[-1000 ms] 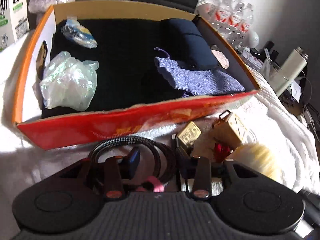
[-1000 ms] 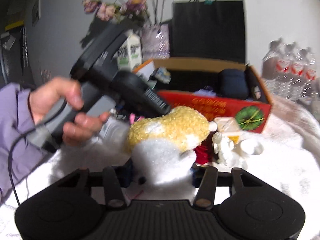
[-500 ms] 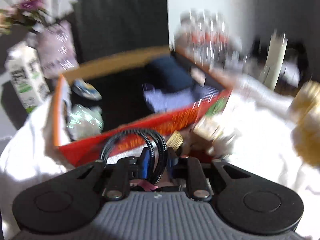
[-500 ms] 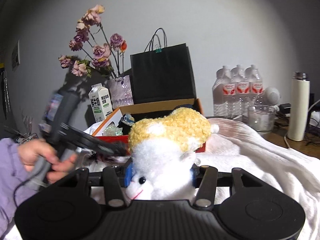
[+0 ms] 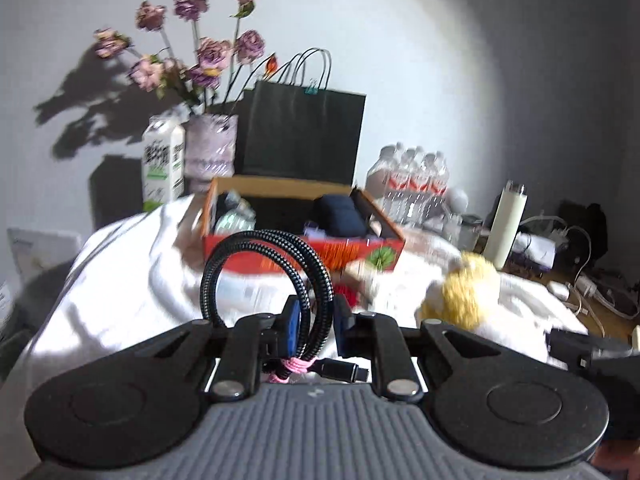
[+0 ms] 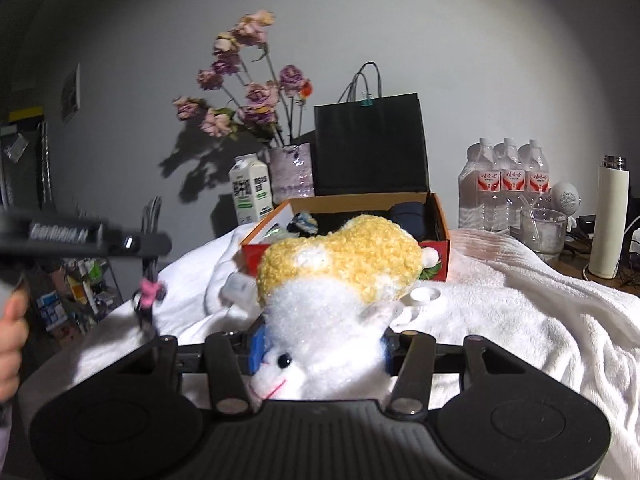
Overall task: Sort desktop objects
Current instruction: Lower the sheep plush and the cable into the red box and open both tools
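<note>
My left gripper [image 5: 316, 322] is shut on a coiled black braided cable [image 5: 276, 264] tied with a pink band, held up above the white cloth. My right gripper [image 6: 320, 346] is shut on a white and yellow plush toy [image 6: 336, 280], lifted above the cloth; the toy also shows blurred in the left wrist view [image 5: 464, 292]. The red and orange cardboard box [image 5: 384, 226] stands behind, holding a dark blue pouch [image 5: 338, 216] and plastic bags [image 5: 236, 220]. In the right wrist view the left gripper and hanging cable [image 6: 146, 292] are at the far left.
Small items, a white cap [image 6: 424, 295] and a white piece [image 6: 238, 286], lie on the cloth [image 6: 520, 312] before the box. Behind stand a milk carton [image 6: 250, 192], flower vase [image 6: 290, 174], black paper bag [image 6: 370, 144], water bottles [image 6: 504, 184], glass [image 6: 542, 228] and white flask [image 6: 610, 216].
Both grippers have risen and pulled back from the box. The left gripper closed on the cable and lifted it; the right kept the plush toy and raised it.
</note>
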The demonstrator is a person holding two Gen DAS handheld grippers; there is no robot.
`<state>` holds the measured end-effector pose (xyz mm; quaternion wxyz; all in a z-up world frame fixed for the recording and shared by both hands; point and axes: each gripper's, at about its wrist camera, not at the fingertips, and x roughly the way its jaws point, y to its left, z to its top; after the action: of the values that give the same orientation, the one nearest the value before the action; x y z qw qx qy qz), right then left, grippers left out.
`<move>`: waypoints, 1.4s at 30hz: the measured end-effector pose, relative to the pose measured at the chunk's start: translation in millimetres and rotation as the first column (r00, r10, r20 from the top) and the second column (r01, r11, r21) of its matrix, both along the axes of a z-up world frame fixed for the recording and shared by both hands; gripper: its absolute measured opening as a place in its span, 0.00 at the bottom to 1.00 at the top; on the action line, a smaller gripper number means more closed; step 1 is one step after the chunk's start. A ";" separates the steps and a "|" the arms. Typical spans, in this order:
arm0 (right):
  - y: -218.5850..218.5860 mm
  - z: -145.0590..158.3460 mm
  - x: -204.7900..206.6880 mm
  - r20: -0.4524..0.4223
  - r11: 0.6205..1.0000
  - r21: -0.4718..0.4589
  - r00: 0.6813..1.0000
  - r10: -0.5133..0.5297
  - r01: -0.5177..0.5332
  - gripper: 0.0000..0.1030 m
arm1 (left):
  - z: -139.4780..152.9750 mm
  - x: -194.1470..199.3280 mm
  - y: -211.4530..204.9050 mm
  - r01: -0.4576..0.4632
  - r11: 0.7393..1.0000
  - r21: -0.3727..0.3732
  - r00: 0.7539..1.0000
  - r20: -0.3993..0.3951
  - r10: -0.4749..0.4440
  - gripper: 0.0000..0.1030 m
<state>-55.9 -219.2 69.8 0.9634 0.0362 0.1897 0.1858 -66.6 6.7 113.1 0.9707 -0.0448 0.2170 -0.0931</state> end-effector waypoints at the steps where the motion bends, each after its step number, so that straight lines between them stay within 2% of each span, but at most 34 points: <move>1: 2.0 -0.7 -7.5 0.001 1.000 -0.007 1.000 0.003 -0.003 0.47 | -4.4 -8.6 -0.6 -0.010 1.000 -0.004 1.000 -0.016 0.010 0.17; 6: 1.7 -2.1 -35.3 0.012 1.000 -0.029 1.000 -0.009 0.009 0.47 | -18.8 -36.0 -0.5 0.006 0.999 -0.035 0.996 -0.087 -0.009 0.17; 11: -2.2 7.5 -44.9 0.022 1.000 0.002 1.000 -0.005 0.005 0.47 | -4.1 -34.8 0.7 0.033 0.999 -0.040 0.997 -0.071 -0.036 0.17; 15: -12.1 30.0 -34.9 0.039 1.000 0.020 0.999 0.014 -0.015 0.48 | 36.5 -2.2 8.4 0.073 0.997 -0.008 0.996 -0.054 -0.073 0.17; 19: -22.1 67.7 -0.4 0.080 1.000 0.011 0.997 0.011 -0.012 0.48 | 78.7 59.5 15.7 0.099 0.995 -0.008 0.992 -0.072 -0.100 0.17; 24: -15.2 110.1 96.5 0.074 1.000 0.008 0.997 0.022 -0.023 0.48 | 102.6 170.9 7.2 0.104 0.994 0.012 0.983 -0.153 -0.101 0.18; 28: -0.2 117.9 205.7 -0.001 0.999 0.021 1.000 -0.029 0.029 0.48 | 82.5 278.6 -0.4 0.063 0.996 0.070 0.968 -0.247 -0.044 0.18; 30: 7.8 105.6 261.1 -0.075 0.999 0.036 0.996 -0.039 0.041 0.48 | 65.3 324.9 3.3 0.047 0.998 0.048 0.955 -0.296 -0.030 0.18; 32: 18.2 87.9 309.1 -0.146 0.997 0.042 0.988 -0.052 0.059 0.48 | 50.4 359.9 6.0 0.054 0.997 0.058 0.942 -0.334 -0.032 0.17; 34: 32.0 69.2 347.4 -0.178 0.997 0.018 0.982 -0.069 0.073 0.48 | 37.9 389.3 7.1 0.062 0.994 0.091 0.934 -0.357 -0.026 0.17; 39: 68.1 25.1 418.4 -0.288 0.996 0.000 0.954 -0.081 0.084 0.48 | -2.5 459.9 12.4 0.029 0.988 0.149 0.898 -0.438 0.040 0.19; 42: 84.3 1.4 449.4 -0.341 0.995 -0.009 0.935 -0.095 0.098 0.48 | -31.2 489.6 17.5 0.023 0.991 0.130 0.871 -0.489 0.044 0.20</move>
<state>393.5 -134.9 71.2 0.9238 0.0812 0.3509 0.1299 423.0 24.2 81.9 0.8852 -0.0042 0.4615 -0.0589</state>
